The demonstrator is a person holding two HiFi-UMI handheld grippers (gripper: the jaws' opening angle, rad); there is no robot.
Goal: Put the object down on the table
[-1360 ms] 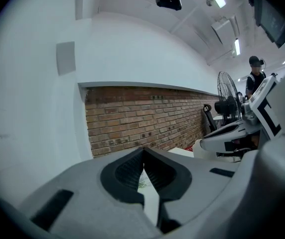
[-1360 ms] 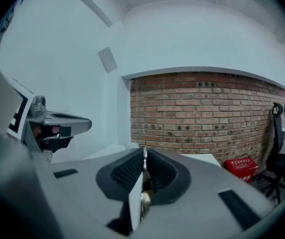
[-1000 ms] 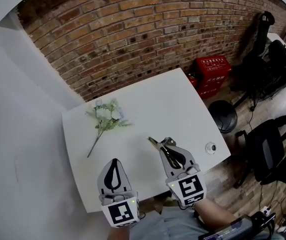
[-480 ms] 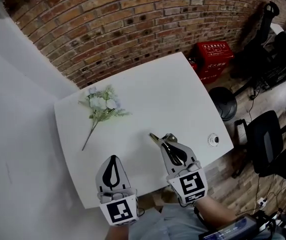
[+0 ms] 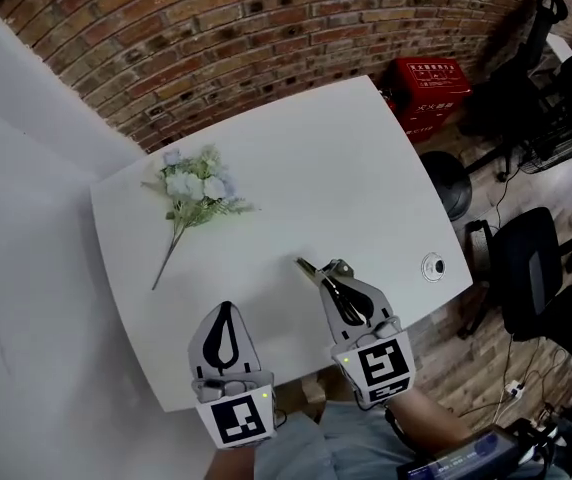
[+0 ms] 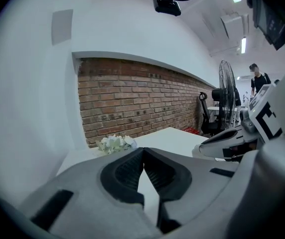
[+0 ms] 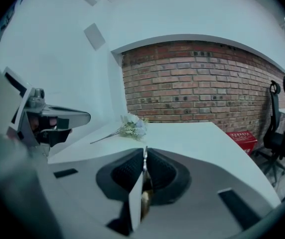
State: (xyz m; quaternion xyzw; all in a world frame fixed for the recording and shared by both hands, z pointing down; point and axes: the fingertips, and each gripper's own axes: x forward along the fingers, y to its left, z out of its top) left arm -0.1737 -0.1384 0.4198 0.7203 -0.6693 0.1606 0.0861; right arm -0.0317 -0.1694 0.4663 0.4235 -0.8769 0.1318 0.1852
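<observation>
My right gripper (image 5: 332, 271) hovers over the front part of the white table (image 5: 346, 158), shut on a thin flat metal object (image 5: 308, 267) that sticks out past its tips to the left. In the right gripper view the object (image 7: 143, 183) stands edge-on between the pads, with a brass-coloured part low down. My left gripper (image 5: 226, 310) is shut with nothing in it, over the table's near edge; its pads meet at the tip (image 6: 143, 152). The right gripper's housing (image 6: 227, 141) shows at the right of the left gripper view.
A bunch of pale artificial flowers (image 5: 191, 193) lies at the table's far left, stem toward me. A round cable grommet (image 5: 433, 265) sits near the right edge. A brick wall (image 5: 266, 38) lies behind, with red crates (image 5: 428, 83) and office chairs (image 5: 536, 298) to the right.
The head view has shifted, so the table and flowers sit further left and higher in the picture. Both grippers hold about the same place, the right still shut on the object.
</observation>
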